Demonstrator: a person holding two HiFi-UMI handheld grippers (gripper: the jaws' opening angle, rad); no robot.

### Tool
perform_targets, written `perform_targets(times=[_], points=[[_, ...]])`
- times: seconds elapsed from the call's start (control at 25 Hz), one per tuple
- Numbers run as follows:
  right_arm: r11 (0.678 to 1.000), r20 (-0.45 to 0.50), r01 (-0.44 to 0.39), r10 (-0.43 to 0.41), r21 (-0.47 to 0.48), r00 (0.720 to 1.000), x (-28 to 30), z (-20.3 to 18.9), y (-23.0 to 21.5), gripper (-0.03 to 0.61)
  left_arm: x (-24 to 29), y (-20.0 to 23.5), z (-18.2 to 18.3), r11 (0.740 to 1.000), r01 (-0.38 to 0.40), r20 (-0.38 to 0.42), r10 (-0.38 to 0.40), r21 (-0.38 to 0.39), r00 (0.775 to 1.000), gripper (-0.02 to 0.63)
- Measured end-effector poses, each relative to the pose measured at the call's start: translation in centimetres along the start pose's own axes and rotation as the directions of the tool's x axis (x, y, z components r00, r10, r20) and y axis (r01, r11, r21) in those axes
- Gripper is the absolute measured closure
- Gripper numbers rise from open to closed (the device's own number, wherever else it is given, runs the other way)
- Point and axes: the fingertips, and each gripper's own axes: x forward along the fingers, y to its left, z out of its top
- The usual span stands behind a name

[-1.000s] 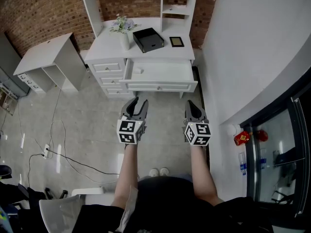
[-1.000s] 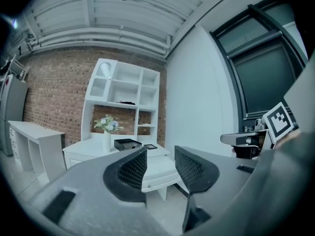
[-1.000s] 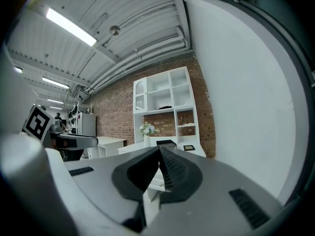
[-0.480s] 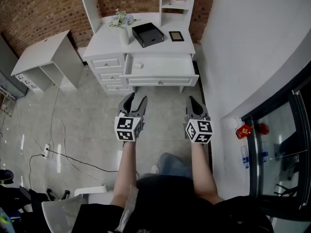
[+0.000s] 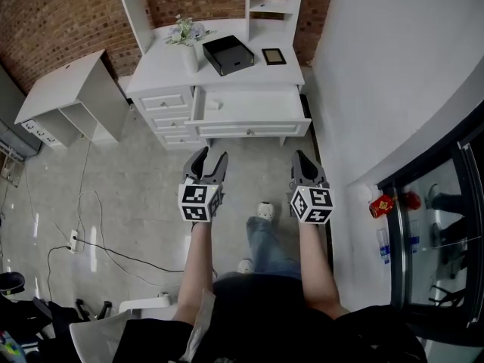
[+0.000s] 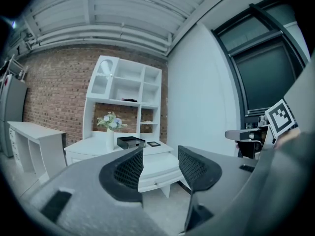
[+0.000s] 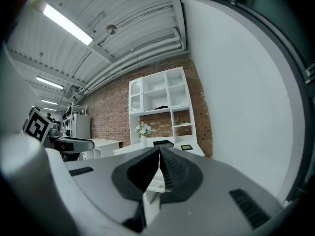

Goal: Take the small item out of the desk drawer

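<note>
The white desk [image 5: 170, 70] stands ahead with its wide drawer [image 5: 249, 108] pulled out. A small white item [image 5: 214, 105] lies in the drawer's left part. Both grippers hang in the air over the floor, well short of the desk. My left gripper [image 5: 208, 156] is open with nothing between its pads. In the left gripper view the drawer front [image 6: 156, 180] shows through the gap of the left gripper [image 6: 160, 163]. My right gripper [image 5: 301, 157] is shut and empty; the right gripper view shows the right gripper [image 7: 159, 156] with pads together.
On the desktop stand a black box [image 5: 228, 54], a small dark frame [image 5: 274, 56] and a vase of flowers [image 5: 187, 40]. A low white side table [image 5: 64, 89] is at the left. Cables [image 5: 98, 240] trail over the floor. A white wall [image 5: 378, 89] runs along the right.
The person has stepped toward the desk, with one leg now swung forward between the arms. The left jaws stand a little wider. The right gripper stays shut.
</note>
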Motion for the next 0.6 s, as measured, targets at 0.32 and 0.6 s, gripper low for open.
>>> perform_targets(times=[0.32,0.6], points=[[1.000,-0.015,-0.015,0.015,0.012,1.000,8.0,-0.8,-2.9,0.580,7.1,3.3,-0.6,1.000,-0.022,-0.022,0.022,-0.011,1.000,0.417],[0.998,-0.031,-0.058,0.058,0.008,0.998,17.3,-0.7,-4.9,0.580,14.8,6.8,-0.9,0.999,-0.049,-0.049,0.048,-0.021,0.998,0.414]])
